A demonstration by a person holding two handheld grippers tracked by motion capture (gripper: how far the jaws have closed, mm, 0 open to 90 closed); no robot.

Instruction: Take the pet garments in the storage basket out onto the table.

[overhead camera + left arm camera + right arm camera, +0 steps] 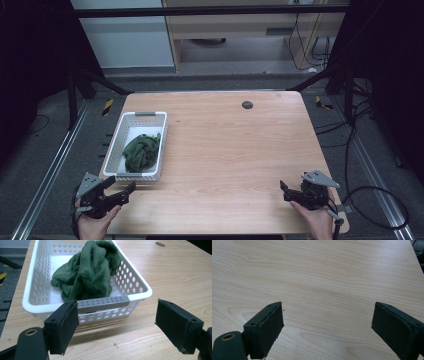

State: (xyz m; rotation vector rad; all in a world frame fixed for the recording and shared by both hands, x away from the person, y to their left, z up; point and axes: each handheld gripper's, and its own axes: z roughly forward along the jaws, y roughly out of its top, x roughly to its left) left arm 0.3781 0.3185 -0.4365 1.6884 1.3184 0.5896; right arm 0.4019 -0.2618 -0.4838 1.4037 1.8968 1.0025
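Note:
A white perforated basket [125, 125] [136, 280] stands on the left part of the wooden table and holds a crumpled dark green cloth [141, 151] [87, 271]. My left gripper [121, 192] [117, 323] hovers just in front of the basket's near end, jaws wide apart and empty. At the table's near right, my right gripper [283, 191] [327, 330] is open over bare wood with nothing between its jaws.
A small dark round cap [247, 104] [160, 244] sits in the tabletop near the far edge. Bare wood stretches across the table [235, 150] to the right of the basket. Metal rails and cables run along the floor on both sides.

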